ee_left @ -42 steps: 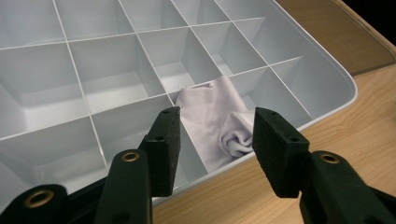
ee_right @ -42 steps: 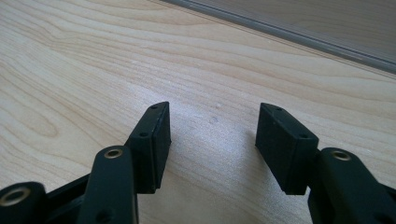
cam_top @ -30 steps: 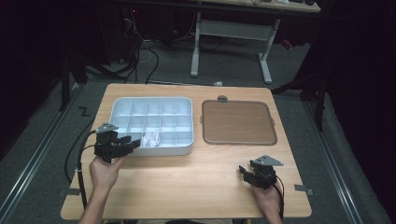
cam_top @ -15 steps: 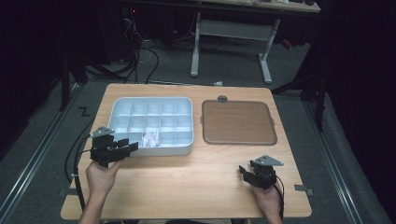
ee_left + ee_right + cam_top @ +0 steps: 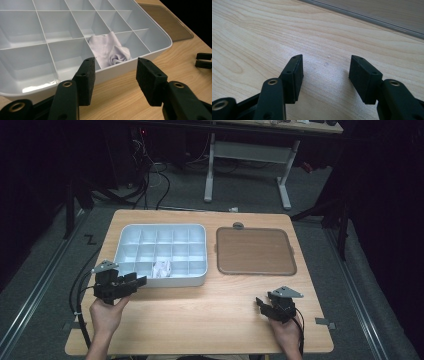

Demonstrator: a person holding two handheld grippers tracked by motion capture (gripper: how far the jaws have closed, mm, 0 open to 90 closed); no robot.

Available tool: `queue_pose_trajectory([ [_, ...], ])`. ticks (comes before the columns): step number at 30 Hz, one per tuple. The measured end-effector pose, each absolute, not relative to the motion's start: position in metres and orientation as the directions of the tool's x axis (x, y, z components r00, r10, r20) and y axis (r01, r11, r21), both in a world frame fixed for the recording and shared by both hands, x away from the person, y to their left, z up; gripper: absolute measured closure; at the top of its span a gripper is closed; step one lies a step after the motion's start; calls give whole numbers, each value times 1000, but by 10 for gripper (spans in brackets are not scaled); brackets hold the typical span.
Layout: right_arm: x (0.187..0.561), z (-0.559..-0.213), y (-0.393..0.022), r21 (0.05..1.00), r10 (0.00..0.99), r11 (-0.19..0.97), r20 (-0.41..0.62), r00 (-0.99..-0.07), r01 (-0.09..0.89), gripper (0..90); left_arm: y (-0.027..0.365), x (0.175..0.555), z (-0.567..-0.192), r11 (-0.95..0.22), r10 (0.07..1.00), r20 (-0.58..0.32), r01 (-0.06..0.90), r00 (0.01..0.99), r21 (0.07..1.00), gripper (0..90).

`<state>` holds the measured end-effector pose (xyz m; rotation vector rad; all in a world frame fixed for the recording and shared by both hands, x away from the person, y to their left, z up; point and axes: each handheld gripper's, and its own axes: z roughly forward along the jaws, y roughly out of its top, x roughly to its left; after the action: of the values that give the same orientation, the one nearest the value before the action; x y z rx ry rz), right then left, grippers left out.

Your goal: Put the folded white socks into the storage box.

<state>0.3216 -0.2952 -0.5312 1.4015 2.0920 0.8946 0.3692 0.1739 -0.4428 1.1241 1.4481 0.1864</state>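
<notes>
1. Since the earlier frame, left gripper [image 5: 136, 282] slid back a little toward me, off the tray's near wall; right gripper [image 5: 265, 303] didn't budge, and the tray, cloth and lid sat where they were.
2. Left gripper: I held it at about 8 o'clock on the table [image 5: 210, 315], jaws pointing toward 2 o'clock at the compartment tray [image 5: 131, 234]. Jaws stood apart, nothing between the pads, tips just short of the tray's near wall.
3. Left gripper view: white cloth [image 5: 110, 50] sat dead ahead at 12 o'clock between my two pads [image 5: 86, 75], beyond them, not touched.
4. Cloth was bunched in a near-row compartment of the tray, middle of the row, one corner riding up over the divider behind it. In the high view the cloth [image 5: 162, 268] lay at 6 o'clock within the tray.
5. Tray held the 10 o'clock part of the table; other compartments that I could see looked bare.
6. Brown lid [image 5: 255, 251] lay flat just beside the tray at its 3 o'clock, with a small gap.
7. Right gripper: at 4 o'clock on the table, well apart from tray and lid. Right gripper view showed jaws spread, bare wood [image 5: 324, 35] between the pads, gripping nothing.
</notes>
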Motion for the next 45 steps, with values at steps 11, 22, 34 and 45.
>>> queue_pose_trajectory([
  [11, 322, -531, -295, 733, 928, 268, -22, -371, 625, 456, 173, 361, -446, 530, 682, -701, 521, 207, 669, 499],
  [22, 322, -531, -295, 733, 928, 267, -22, -371, 626, 455, 172, 356, -450, 534, 675, -708, 527, 205, 661, 495],
  [34, 322, -531, -295, 733, 928, 268, -22, -371, 625, 455, 168, 349, -456, 527, 675, -708, 536, 208, 660, 489],
  [45, 322, -531, -295, 733, 928, 268, -22, -371, 625, 455, 165, 344, -462, 524, 673, -710, 545, 206, 655, 485],
])
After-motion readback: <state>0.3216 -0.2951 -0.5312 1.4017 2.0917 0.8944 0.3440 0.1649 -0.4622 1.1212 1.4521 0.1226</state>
